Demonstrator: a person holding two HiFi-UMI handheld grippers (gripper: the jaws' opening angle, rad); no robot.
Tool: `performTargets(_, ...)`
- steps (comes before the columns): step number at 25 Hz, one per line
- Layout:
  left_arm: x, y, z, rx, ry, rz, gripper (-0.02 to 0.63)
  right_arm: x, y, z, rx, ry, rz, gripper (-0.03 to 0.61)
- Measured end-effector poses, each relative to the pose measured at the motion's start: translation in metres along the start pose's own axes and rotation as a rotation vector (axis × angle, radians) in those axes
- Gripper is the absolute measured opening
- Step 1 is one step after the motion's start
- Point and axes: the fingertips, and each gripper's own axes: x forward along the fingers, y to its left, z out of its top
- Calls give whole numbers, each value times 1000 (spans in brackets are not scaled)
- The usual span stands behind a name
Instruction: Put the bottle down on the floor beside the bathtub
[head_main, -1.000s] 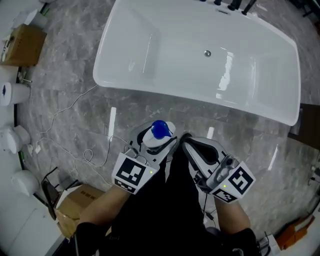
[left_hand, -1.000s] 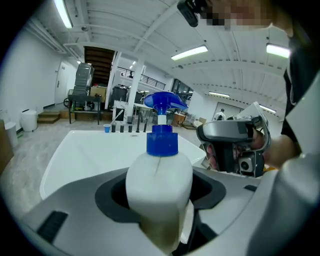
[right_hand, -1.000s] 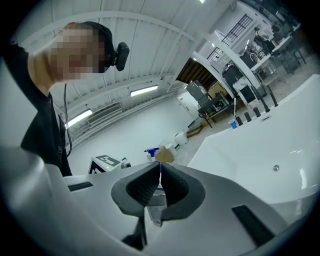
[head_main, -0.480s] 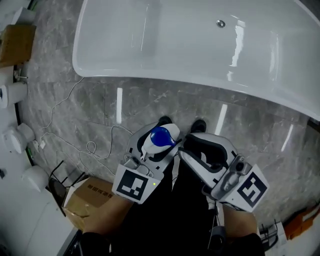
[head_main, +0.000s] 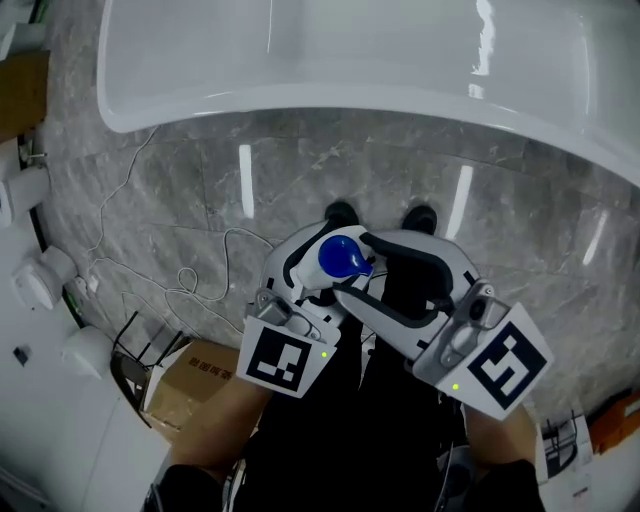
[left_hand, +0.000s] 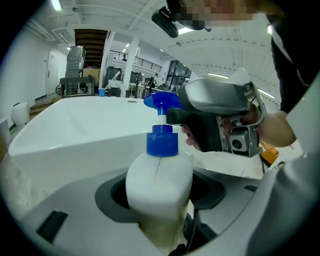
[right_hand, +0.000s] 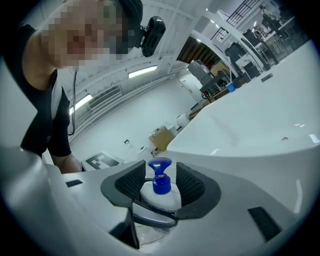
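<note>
A white bottle with a blue pump top (head_main: 345, 255) stands upright in my left gripper (head_main: 322, 268), which is shut on the bottle's body (left_hand: 159, 180). My right gripper (head_main: 365, 270) reaches across from the right. Its jaws are opening, and the blue pump (right_hand: 160, 177) stands between them with a gap on each side. Both grippers hang over the grey marble floor (head_main: 300, 190), on the near side of the white bathtub (head_main: 300, 90). The bottle's base is hidden.
The person's two black shoes (head_main: 340, 213) stand on the floor just short of the tub. Loose white cables (head_main: 190, 290) trail to the left. A cardboard box (head_main: 190, 385) and white fixtures (head_main: 40, 280) lie at the lower left.
The right gripper has moved left to the bottle, and its jaws have gone from shut to wide around the pump. The tub has slid up in the head view. The left gripper's hold is unchanged.
</note>
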Motion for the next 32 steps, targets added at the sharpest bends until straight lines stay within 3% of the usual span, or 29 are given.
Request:
performTargets(5,15,-4,-27,11,44,-22,273,7,-9,-25,12,54,-22,202)
performTargets(15,40,-7,-38,34,49,-73,273,18,-35,-44,-12,135,-98,190)
performTargets(23,59,0,-42,-14,33,-119,273,27,-56,-49,26,89,-82,189)
performTargets(29,61,-11,-32,-75,-30,-272,275,24,-59,-41,40,34,-16,187)
performTargets(32,62,-5,-26,-51,-48,-271,275,20,-63,-38,59,21,-8,186)
